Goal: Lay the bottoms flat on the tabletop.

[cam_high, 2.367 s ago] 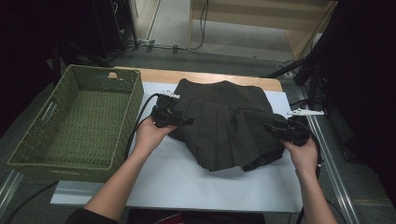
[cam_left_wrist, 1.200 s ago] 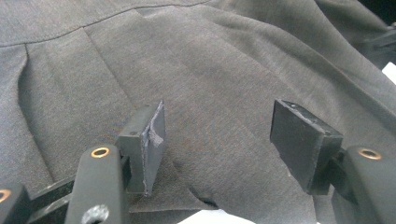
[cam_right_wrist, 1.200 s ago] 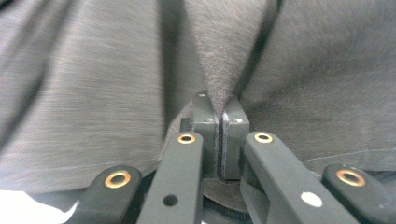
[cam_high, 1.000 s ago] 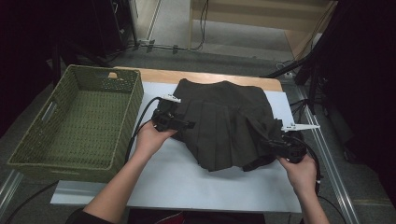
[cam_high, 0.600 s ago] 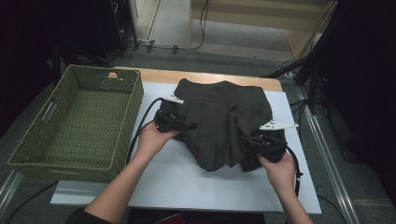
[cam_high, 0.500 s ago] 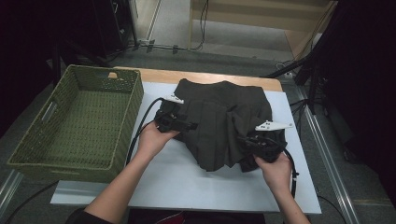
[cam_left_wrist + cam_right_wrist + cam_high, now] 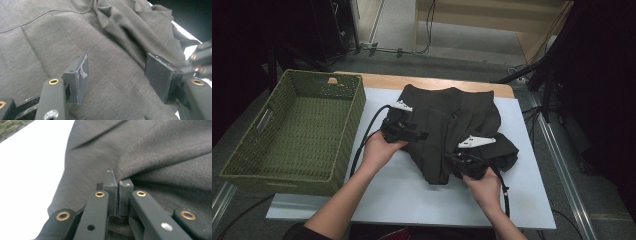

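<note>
I am folding the dark grey pleated skirt (image 7: pixel 452 127), which lies on the white board (image 7: pixel 537 200) of the table, just right of the green woven basket (image 7: pixel 292 130). My right gripper (image 7: pixel 116 195) has its jaws pinched together on a fold of the skirt's right edge; in the right gripper view the cloth rises from between the pads as a taut ridge. In the high view that gripper (image 7: pixel 464 162) sits over the skirt's lower middle, the lifted flap draped behind it. My left gripper (image 7: pixel 122 75) rests on the skirt's left side with its jaws about half apart, flat cloth beneath them and nothing clamped; in the high view it (image 7: pixel 404 131) presses near the left edge.

To do this well, I judge I should keep the left gripper pressing as an anchor so the body does not slide toward the basket. The right should carry its edge low and level across, laying the pleats flat rather than bunched. I should let go only once that edge meets the left side squarely.
</note>
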Tool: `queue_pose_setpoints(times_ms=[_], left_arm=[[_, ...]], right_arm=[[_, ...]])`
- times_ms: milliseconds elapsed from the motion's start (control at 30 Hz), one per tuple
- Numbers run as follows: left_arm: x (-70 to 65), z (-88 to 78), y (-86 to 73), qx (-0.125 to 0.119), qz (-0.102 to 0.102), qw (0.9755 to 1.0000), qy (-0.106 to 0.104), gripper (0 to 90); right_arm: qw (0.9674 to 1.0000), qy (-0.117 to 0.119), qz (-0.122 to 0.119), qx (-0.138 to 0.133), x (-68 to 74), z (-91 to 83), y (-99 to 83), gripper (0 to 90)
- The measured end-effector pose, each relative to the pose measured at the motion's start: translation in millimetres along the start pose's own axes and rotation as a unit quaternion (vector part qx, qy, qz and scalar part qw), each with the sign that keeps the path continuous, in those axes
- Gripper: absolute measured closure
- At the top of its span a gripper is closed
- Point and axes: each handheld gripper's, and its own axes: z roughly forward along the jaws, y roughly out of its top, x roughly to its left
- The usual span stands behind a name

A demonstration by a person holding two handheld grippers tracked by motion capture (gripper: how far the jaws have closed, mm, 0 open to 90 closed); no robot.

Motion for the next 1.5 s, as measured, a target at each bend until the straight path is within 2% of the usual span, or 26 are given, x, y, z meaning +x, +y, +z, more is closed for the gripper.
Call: queue_pose_setpoints(times_ms=[133, 333, 667, 767, 867, 967, 1100, 1200, 1267, 1300, 1367, 1433, 1500], left_arm=[[-5.1, 2.1, 1.6, 0.000, 0.001, 0.9999, -0.010, 36.9], [-12.9, 10.8, 3.3, 0.012, 0.006, 0.9997, -0.021, 38.3], [-22.3, 37.3, 2.2, 0.044, 0.019, 0.9987, -0.018, 38.3], [-22.1, 48.0, 0.2, 0.056, 0.024, 0.9981, -0.007, 38.3], [-19.5, 55.9, -1.7, 0.061, 0.018, 0.9980, -0.006, 38.5], [-19.9, 62.7, -4.0, 0.063, 0.012, 0.9979, 0.007, 43.5], [-19.6, 72.3, -8.4, 0.073, 0.012, 0.9972, -0.016, 63.6], [-21.1, 74.8, -9.8, 0.082, 0.028, 0.9960, -0.019, 84.1], [-16.4, 70.2, -7.7, 0.078, 0.018, 0.9964, -0.028, 88.0], [-12.3, 66.7, -6.4, 0.073, 0.009, 0.9968, -0.032, 88.5], [-2.9, 58.8, -4.4, 0.063, -0.014, 0.9970, -0.042, 88.6], [5.4, 50.7, -3.0, 0.052, -0.027, 0.9977, -0.035, 88.6], [14.0, 42.9, -2.0, 0.040, -0.042, 0.9978, -0.034, 88.6]], right_arm=[[0.9998, 0.004, -0.018, 0.002, 16.5, 11.1, 1.6, 85.6], [0.9992, 0.014, -0.035, 0.009, 33.6, 23.1, 0.6, 85.6], [0.9981, 0.019, -0.057, 0.008, 48.8, 28.1, -2.6, 85.6], [0.9978, 0.021, -0.062, 0.008, 52.2, 28.1, -3.2, 85.5], [0.9977, 0.023, -0.063, 0.008, 53.1, 27.9, -3.4, 85.5], [0.9978, 0.026, -0.061, 0.008, 52.2, 27.9, -3.7, 85.5], [0.9980, 0.029, -0.055, 0.007, 51.1, 27.6, -3.8, 85.4], [0.9982, 0.031, -0.050, 0.013, 49.8, 28.5, -4.3, 84.3], [0.9980, 0.040, -0.049, 0.012, 48.2, 28.5, -4.5, 80.0], [0.9976, 0.048, -0.048, 0.010, 47.2, 28.2, -4.5, 75.4], [0.9972, 0.052, -0.054, 0.002, 47.3, 27.0, -4.9, 64.7], [0.9972, 0.046, -0.060, 0.001, 47.8, 25.3, -5.3, 60.7], [0.9970, 0.055, -0.055, -0.003, 45.1, 23.0, -5.9, 58.2]])
